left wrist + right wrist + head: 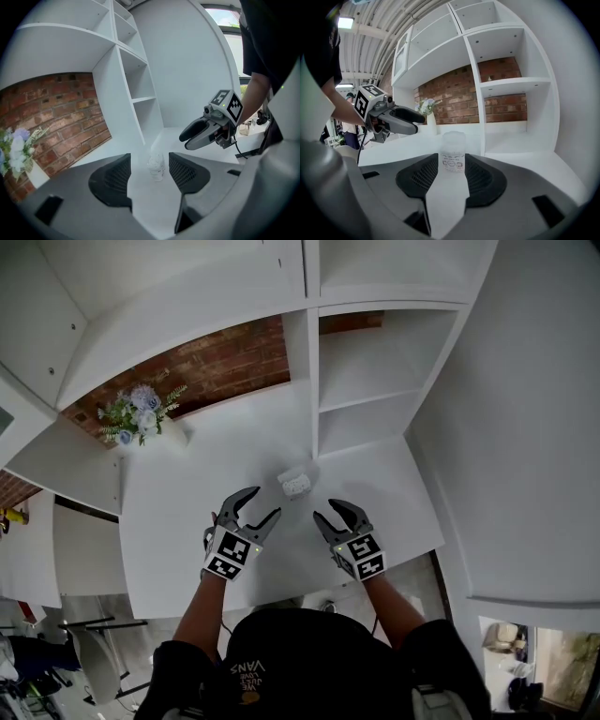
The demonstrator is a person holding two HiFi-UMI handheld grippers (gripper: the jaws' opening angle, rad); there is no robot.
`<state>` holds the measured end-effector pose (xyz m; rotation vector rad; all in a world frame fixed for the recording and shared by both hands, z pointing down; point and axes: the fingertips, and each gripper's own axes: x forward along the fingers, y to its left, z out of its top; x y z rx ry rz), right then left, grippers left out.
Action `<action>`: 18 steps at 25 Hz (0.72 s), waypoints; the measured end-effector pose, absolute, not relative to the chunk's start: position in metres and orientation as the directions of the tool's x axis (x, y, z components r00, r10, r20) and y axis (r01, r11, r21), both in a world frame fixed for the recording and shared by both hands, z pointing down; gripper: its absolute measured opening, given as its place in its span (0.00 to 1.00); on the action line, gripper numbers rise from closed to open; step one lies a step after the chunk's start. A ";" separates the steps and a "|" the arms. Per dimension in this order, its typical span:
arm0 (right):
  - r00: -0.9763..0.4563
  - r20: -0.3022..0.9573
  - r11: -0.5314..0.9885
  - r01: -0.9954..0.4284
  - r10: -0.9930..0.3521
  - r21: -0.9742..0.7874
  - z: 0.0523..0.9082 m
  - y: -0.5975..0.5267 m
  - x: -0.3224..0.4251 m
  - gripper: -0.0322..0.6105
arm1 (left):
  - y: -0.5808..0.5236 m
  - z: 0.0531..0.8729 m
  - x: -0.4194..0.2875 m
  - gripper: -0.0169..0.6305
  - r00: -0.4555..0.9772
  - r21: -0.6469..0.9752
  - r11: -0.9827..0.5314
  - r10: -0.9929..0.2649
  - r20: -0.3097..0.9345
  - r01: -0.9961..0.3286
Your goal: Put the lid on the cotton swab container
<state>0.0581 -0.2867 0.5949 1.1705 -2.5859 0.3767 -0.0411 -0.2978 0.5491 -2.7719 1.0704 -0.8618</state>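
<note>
A small clear cotton swab container (295,484) stands upright on the white table (187,521), a little beyond both grippers. In the right gripper view the container (453,157) has a printed label and a frosted lid (453,137) on top. My left gripper (263,503) is open, down-left of the container and apart from it. Through its own camera the left gripper (150,174) frames the container (156,167), which stands farther ahead. My right gripper (327,510) is open too, just down-right of the container and clear of it.
A white vase of blue and white flowers (141,413) stands at the table's far left by the brick wall (225,362). A white shelf unit (375,381) rises at the back right. The table's front edge (281,594) is near my body.
</note>
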 end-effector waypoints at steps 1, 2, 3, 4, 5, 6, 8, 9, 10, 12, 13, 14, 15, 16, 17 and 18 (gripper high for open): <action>-0.635 0.360 0.640 -0.759 -0.684 -0.123 0.600 -0.290 0.057 0.31 | -0.301 0.552 -0.040 0.39 0.610 -0.235 -0.766 -0.625 0.486 -0.598; -0.636 0.367 0.641 -0.757 -0.679 -0.127 0.605 -0.293 0.056 0.31 | -0.304 0.557 -0.039 0.39 0.616 -0.233 -0.774 -0.616 0.491 -0.589; -0.638 0.374 0.643 -0.755 -0.673 -0.130 0.610 -0.295 0.055 0.31 | -0.307 0.562 -0.038 0.39 0.622 -0.232 -0.782 -0.606 0.496 -0.578; -0.640 0.381 0.646 -0.752 -0.667 -0.131 0.614 -0.297 0.055 0.31 | -0.309 0.566 -0.037 0.40 0.626 -0.232 -0.790 -0.597 0.502 -0.568; -0.640 0.389 0.649 -0.750 -0.662 -0.130 0.618 -0.300 0.054 0.31 | -0.311 0.569 -0.036 0.40 0.627 -0.232 -0.796 -0.589 0.509 -0.559; -0.641 0.397 0.651 -0.748 -0.657 -0.129 0.621 -0.302 0.053 0.31 | -0.313 0.572 -0.035 0.40 0.628 -0.233 -0.802 -0.581 0.517 -0.550; -0.641 0.411 0.655 -0.745 -0.648 -0.130 0.628 -0.307 0.050 0.31 | -0.317 0.577 -0.033 0.40 0.629 -0.242 -0.817 -0.563 0.536 -0.524; -0.642 0.417 0.657 -0.742 -0.643 -0.130 0.631 -0.310 0.049 0.31 | -0.319 0.580 -0.032 0.40 0.630 -0.246 -0.824 -0.554 0.545 -0.511; -0.644 0.423 0.661 -0.739 -0.637 -0.130 0.634 -0.312 0.047 0.31 | -0.321 0.582 -0.032 0.40 0.631 -0.249 -0.830 -0.545 0.552 -0.499; -0.648 0.432 0.669 -0.733 -0.627 -0.128 0.638 -0.317 0.044 0.31 | -0.325 0.585 -0.030 0.41 0.634 -0.254 -0.840 -0.532 0.562 -0.479; -0.649 0.436 0.671 -0.730 -0.624 -0.126 0.640 -0.319 0.043 0.31 | -0.326 0.586 -0.029 0.41 0.634 -0.259 -0.845 -0.525 0.568 -0.468; -0.649 0.439 0.674 -0.729 -0.621 -0.123 0.642 -0.322 0.043 0.31 | -0.328 0.587 -0.028 0.41 0.633 -0.265 -0.850 -0.519 0.575 -0.456; -0.649 0.442 0.676 -0.727 -0.619 -0.121 0.643 -0.324 0.042 0.31 | -0.330 0.588 -0.026 0.41 0.632 -0.271 -0.854 -0.513 0.581 -0.444; -0.649 0.445 0.678 -0.725 -0.617 -0.117 0.644 -0.327 0.042 0.31 | -0.331 0.589 -0.025 0.42 0.632 -0.277 -0.858 -0.507 0.585 -0.432; -0.649 0.449 0.682 -0.723 -0.614 -0.112 0.645 -0.330 0.041 0.31 | -0.332 0.589 -0.024 0.42 0.633 -0.283 -0.862 -0.502 0.589 -0.421; -0.650 0.452 0.686 -0.719 -0.611 -0.106 0.646 -0.333 0.041 0.31 | -0.333 0.590 -0.023 0.42 0.633 -0.288 -0.866 -0.497 0.593 -0.409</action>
